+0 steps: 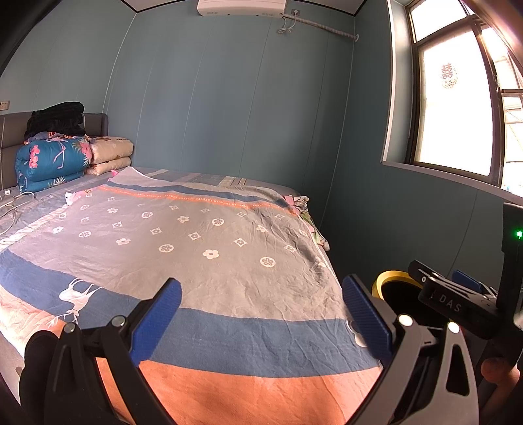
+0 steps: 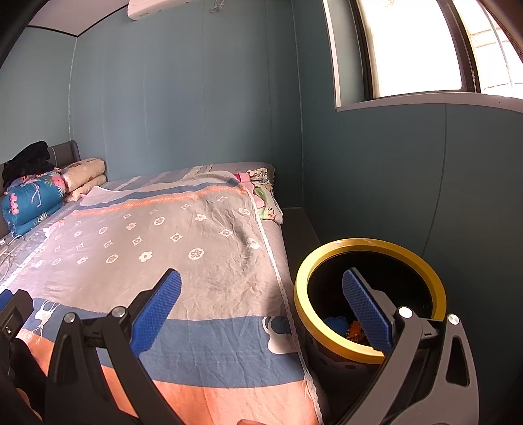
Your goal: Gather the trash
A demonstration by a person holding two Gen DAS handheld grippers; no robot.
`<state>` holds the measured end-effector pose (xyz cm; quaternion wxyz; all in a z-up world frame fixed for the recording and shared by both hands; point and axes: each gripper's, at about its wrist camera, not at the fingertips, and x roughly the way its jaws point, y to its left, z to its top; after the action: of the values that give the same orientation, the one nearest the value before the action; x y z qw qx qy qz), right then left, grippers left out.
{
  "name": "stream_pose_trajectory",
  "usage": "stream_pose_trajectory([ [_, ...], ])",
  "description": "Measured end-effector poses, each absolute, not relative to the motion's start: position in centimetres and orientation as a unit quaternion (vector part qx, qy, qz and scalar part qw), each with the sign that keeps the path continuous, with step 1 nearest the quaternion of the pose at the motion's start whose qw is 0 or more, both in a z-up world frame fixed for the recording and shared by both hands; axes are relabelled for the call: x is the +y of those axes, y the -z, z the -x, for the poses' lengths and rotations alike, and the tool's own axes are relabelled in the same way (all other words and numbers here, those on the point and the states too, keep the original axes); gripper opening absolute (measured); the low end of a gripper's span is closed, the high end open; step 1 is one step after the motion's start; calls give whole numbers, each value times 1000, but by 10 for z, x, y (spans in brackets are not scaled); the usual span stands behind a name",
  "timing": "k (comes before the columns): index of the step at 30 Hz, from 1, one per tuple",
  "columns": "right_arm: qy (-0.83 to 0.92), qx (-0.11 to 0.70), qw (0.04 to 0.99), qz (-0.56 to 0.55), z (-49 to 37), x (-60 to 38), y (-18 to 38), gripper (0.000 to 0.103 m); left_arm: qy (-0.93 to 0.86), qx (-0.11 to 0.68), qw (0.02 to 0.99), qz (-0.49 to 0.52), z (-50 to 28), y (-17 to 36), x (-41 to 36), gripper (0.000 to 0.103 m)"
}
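Blue-walled bedroom: both the left gripper (image 1: 261, 318) and right gripper (image 2: 261, 309) gape empty above the bedspread (image 1: 202, 248), yellow-rimmed bin (image 2: 369, 296) at lower right

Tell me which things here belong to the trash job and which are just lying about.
For the job:
- trash bin with the yellow rim, beside the bed, some scraps already inside
- left claw, open, empty
- right claw, open, empty

Lying about:
- patterned bedspread
- folded quilts
- black clothes on top
- cables
- air conditioner

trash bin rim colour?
Yellow rim on a dark bin; clearest in the right wrist view.
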<state>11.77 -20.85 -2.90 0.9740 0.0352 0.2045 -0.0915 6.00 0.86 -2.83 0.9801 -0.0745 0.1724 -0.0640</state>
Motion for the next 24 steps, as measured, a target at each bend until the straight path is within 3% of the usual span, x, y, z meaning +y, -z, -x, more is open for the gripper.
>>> stream_pose_trajectory([
  [24, 96, 210, 972, -38, -115, -207, 33, 95, 68, 176, 979, 77, -59, 32, 5, 95],
])
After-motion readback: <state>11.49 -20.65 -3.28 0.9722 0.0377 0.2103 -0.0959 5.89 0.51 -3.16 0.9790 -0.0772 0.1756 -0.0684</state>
